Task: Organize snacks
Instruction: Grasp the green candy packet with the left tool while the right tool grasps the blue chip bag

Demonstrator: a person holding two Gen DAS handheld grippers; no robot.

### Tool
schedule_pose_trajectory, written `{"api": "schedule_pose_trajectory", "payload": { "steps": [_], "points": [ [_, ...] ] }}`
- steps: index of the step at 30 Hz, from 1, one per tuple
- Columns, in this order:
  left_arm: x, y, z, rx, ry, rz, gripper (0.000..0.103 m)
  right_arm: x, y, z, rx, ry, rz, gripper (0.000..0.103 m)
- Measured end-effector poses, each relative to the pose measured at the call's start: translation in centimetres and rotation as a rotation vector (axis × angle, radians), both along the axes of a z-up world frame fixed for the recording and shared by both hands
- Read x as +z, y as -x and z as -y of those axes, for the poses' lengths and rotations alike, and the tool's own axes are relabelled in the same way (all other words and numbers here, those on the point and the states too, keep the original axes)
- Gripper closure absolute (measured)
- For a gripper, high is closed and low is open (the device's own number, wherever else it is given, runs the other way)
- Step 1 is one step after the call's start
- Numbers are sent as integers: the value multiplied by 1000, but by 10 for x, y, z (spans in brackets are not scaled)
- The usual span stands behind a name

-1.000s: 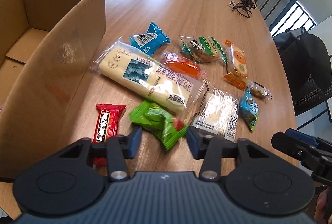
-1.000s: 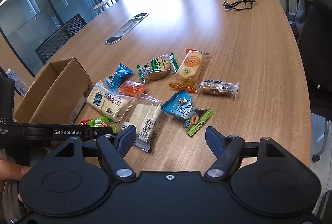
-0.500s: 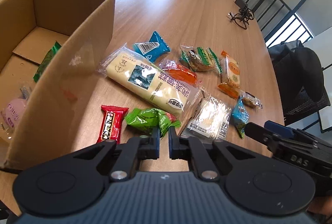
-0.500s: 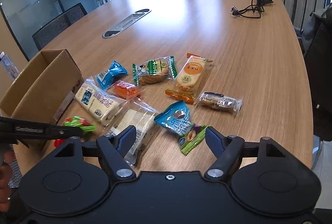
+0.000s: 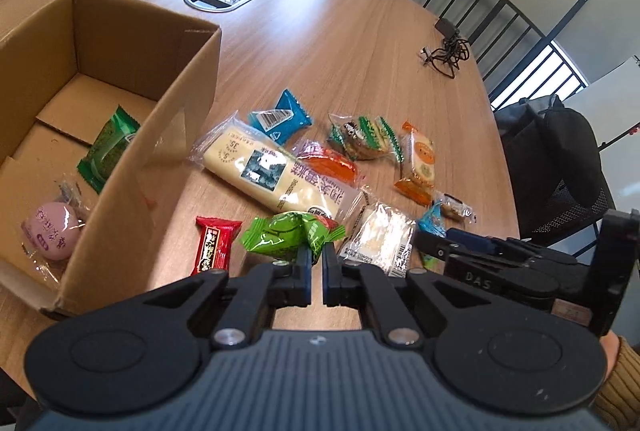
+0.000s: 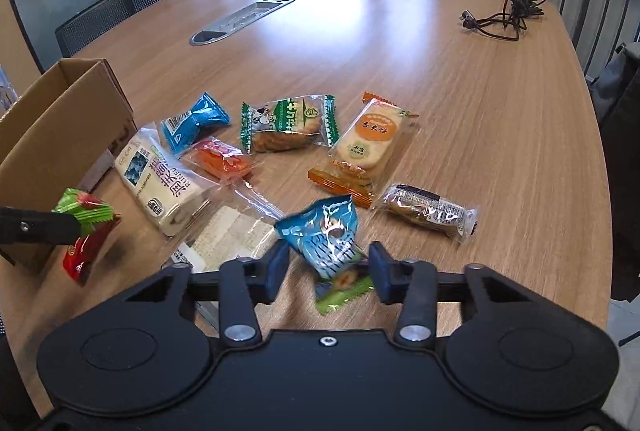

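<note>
My left gripper [image 5: 316, 263] is shut on the crimped edge of a bright green snack packet [image 5: 280, 235], which hangs just off the table; in the right wrist view the same green packet [image 6: 84, 209] shows at the left. Left of it stands the open cardboard box [image 5: 160, 151], holding a dark green packet [image 5: 110, 151] and a pink round snack [image 5: 52, 231]. My right gripper [image 6: 328, 267] is closing on a blue-and-green packet [image 6: 328, 235], which bunches up between the pads. A red packet [image 5: 214, 249] lies below the green one.
On the wooden table lie a long cream cake packet [image 6: 160, 183], a clear packet [image 6: 228, 235], a blue one [image 6: 196, 121], an orange one [image 6: 220, 161], striped biscuits [image 6: 286, 127], rice crackers [image 6: 366, 147] and a brown bar [image 6: 428, 215]. A cable bundle [image 6: 504, 15] sits far right.
The left jaws came together on the green packet and rose with it. The right gripper moved forward and down over the blue packet, and its jaws narrowed around it.
</note>
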State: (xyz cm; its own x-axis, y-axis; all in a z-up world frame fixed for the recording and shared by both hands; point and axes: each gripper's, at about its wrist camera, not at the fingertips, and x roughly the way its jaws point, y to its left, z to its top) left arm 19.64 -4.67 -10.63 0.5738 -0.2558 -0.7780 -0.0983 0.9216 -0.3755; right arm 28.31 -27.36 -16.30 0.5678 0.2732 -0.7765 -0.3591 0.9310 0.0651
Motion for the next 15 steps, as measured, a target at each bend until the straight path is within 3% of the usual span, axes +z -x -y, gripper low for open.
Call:
{"api": "schedule_pose_trajectory", "payload": {
  "steps": [1, 4, 15],
  "points": [
    [2, 0, 0, -2, -1, 5, 99, 0, 0, -1, 4, 6, -4, 78],
    [6, 0, 0, 1, -6, 17, 99, 3, 3, -1, 2, 3, -10, 83],
    [26, 4, -2, -5, 5, 61, 99, 31, 21, 5, -15, -83, 1, 84]
  ]
}}
